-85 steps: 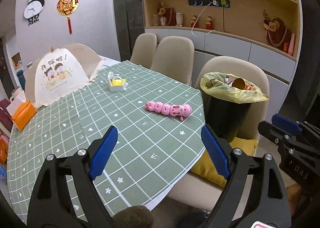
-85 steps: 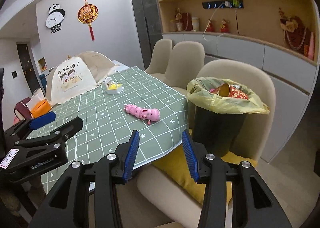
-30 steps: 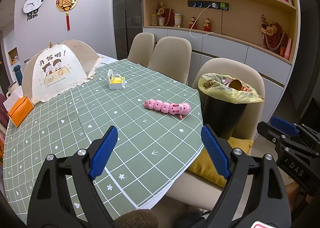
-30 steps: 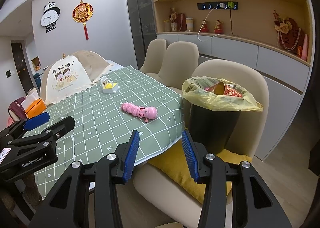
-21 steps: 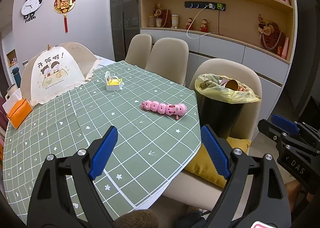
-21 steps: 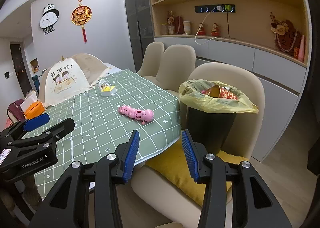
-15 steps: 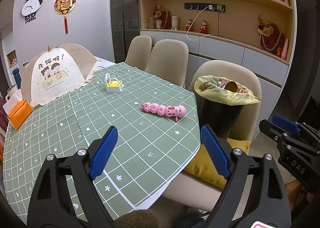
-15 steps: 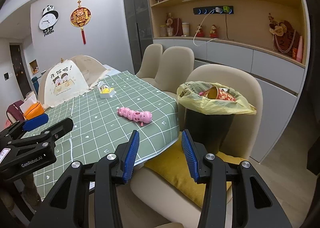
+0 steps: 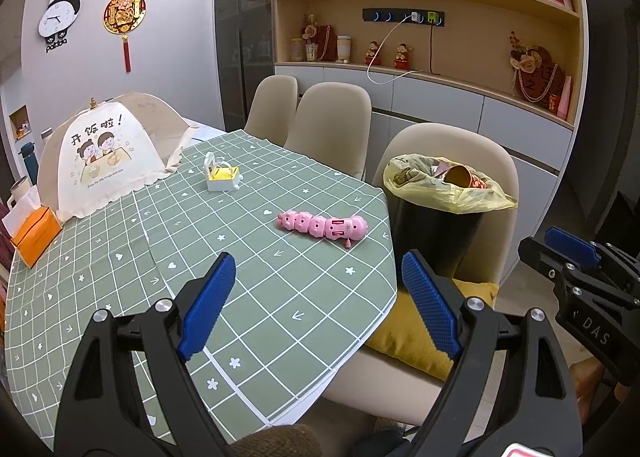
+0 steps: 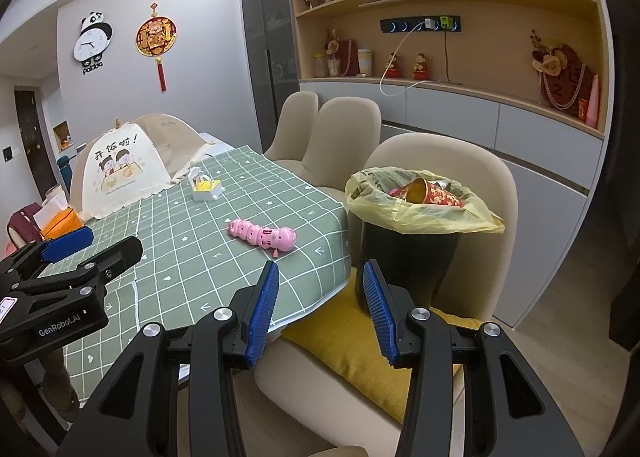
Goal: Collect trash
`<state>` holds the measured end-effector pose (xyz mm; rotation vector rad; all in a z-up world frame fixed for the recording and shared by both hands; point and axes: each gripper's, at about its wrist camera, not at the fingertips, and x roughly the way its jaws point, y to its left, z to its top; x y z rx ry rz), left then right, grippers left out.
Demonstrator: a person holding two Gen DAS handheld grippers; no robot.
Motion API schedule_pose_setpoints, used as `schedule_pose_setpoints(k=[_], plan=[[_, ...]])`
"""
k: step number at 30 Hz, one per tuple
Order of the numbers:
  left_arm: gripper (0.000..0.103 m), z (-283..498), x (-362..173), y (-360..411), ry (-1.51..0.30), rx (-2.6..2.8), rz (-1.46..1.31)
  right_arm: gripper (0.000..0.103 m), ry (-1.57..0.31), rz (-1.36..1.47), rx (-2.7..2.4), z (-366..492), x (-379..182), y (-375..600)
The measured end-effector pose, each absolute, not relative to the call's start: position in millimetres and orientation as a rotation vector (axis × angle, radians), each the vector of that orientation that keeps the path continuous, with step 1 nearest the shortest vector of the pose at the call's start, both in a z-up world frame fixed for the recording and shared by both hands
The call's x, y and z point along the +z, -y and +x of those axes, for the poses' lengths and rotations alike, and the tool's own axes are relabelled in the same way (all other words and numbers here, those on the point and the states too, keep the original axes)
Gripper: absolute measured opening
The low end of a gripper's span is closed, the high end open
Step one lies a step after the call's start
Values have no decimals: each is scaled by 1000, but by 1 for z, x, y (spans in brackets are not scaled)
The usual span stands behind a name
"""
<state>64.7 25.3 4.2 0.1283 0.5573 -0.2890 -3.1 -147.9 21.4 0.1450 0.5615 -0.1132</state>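
Both grippers are held short of the near table edge, empty. Left gripper (image 9: 316,309): jaws spread wide, nothing between the blue pads, poised over the green checked tablecloth (image 9: 120,257). Right gripper (image 10: 320,309): jaws parted, narrower than the left, nothing between them, poised above the yellow cushion (image 10: 352,341) on the nearest beige chair (image 10: 472,161).

Black trash bin (image 10: 408,257): stands on that chair seat, just beside the table edge, lined with a yellow bag (image 10: 420,213). A red-and-gold paper cup (image 10: 430,191) lies tilted inside, with other scraps I cannot identify.

On the cloth: a pink segmented caterpillar toy (image 9: 322,225) near the bin side; a small white-and-yellow box (image 9: 222,179) farther back; a mesh food cover (image 9: 108,161) with a cartoon print beyond; an orange tissue box (image 9: 34,233) at the far left edge.
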Motion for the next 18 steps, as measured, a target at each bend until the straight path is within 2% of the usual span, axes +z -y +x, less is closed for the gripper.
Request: schedule_pose_setpoints(k=[12,15,18], plan=[[81,80,-4,-36,-590,-315,115,42,-584,139,-135,6,17,141],[81,103,-12,-57,-644,-275,90,42,-613,146,-120,19,12,138],[81,152,-39,-120,-756,-149,-16,43,-674,134,-55,47,3,128]])
